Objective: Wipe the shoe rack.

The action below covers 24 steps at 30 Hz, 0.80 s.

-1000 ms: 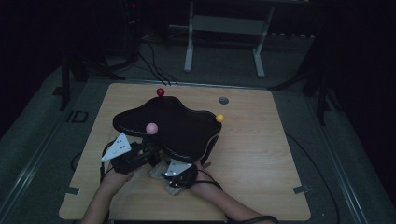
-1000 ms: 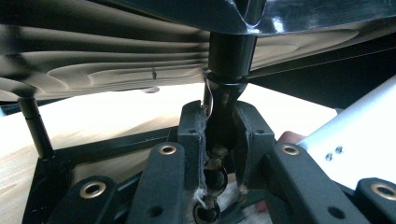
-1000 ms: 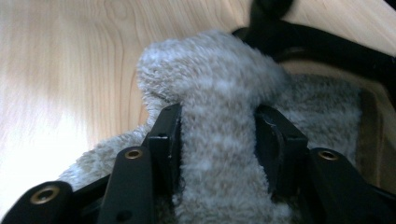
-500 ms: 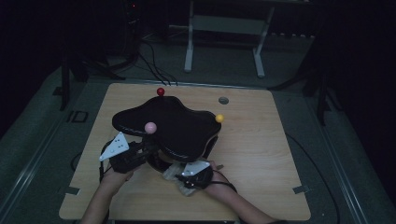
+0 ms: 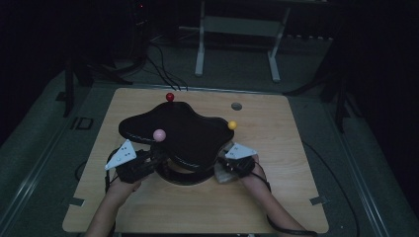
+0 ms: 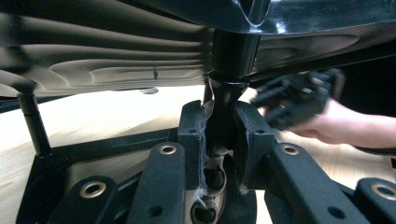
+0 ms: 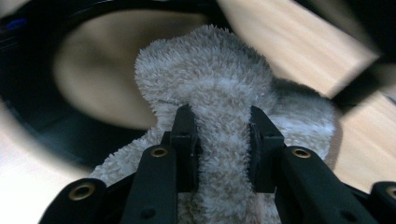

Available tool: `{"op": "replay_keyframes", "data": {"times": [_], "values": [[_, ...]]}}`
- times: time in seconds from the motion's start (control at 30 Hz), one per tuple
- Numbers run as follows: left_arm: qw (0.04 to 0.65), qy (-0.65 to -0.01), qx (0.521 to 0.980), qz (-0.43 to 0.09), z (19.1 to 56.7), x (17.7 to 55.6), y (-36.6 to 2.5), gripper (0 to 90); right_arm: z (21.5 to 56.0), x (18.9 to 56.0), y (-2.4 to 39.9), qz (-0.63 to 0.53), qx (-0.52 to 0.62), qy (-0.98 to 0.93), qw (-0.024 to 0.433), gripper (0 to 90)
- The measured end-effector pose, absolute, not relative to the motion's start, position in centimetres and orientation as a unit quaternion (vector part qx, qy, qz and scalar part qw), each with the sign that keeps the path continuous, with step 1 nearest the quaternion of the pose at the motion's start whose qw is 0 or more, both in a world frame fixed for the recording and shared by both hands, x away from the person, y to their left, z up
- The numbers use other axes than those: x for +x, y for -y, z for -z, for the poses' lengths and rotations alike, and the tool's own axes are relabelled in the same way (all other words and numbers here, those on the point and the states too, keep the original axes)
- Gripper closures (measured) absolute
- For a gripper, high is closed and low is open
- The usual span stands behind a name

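A glossy black stand with a wavy top rests on the wooden table. It carries a red ball, a pink ball and a yellow ball. My left gripper reaches under the top from the front left. In the left gripper view it is shut on the stand's black post. My right gripper is at the stand's front right. Its jaws have just been closing and now it pinches a fluffy beige cloth.
The stand's black base ring lies on the table under the top, with a thin black leg at its left. A small grey disc sits near the table's far edge. Cables and a metal frame stand on the floor behind.
My right gripper has swung with the cloth from the stand's front to its right side, a little farther from the person. The left gripper has stayed on the post.
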<state>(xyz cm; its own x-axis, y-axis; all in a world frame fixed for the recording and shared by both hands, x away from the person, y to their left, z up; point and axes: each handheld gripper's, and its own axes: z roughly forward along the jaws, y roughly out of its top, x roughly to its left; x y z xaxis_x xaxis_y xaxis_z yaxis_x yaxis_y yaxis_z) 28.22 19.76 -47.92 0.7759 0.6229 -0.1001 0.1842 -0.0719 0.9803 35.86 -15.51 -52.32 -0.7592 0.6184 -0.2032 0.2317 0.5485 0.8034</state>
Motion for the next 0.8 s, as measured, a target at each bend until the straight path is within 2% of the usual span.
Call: {"op": "replay_keyframes", "data": {"times": [0.2, 0.37, 0.4, 0.53, 0.6, 0.7, 0.8], "values": [[0.620, -0.284, 0.709, -0.177, 47.9, 28.2, -19.7, 74.5, 54.8, 37.6, 14.7, -0.383, 0.290, -0.847, 0.229, 68.4], [0.621, -0.286, 0.708, -0.177, 48.0, 28.2, -19.7, 74.5, 54.9, 36.2, 14.1, -0.407, 0.269, -0.852, 0.187, 68.7], [0.616, -0.285, 0.712, -0.181, 47.8, 28.2, -19.6, 74.4, 54.9, 35.1, 13.5, -0.416, 0.233, -0.863, 0.169, 68.6], [0.618, -0.284, 0.710, -0.183, 47.9, 28.1, -19.6, 74.4, 54.5, 35.3, 13.4, -0.403, 0.220, -0.870, 0.178, 67.9], [0.615, -0.283, 0.712, -0.184, 47.9, 28.1, -19.7, 74.4, 54.4, 36.3, 13.8, -0.382, 0.240, -0.865, 0.221, 67.7], [0.618, -0.282, 0.711, -0.182, 48.0, 28.2, -19.6, 74.5, 54.6, 37.8, 14.7, -0.384, 0.288, -0.849, 0.221, 67.7], [0.615, -0.282, 0.713, -0.183, 47.9, 28.1, -19.5, 74.5, 54.8, 37.4, 14.5, -0.394, 0.293, -0.846, 0.209, 68.9]]}}
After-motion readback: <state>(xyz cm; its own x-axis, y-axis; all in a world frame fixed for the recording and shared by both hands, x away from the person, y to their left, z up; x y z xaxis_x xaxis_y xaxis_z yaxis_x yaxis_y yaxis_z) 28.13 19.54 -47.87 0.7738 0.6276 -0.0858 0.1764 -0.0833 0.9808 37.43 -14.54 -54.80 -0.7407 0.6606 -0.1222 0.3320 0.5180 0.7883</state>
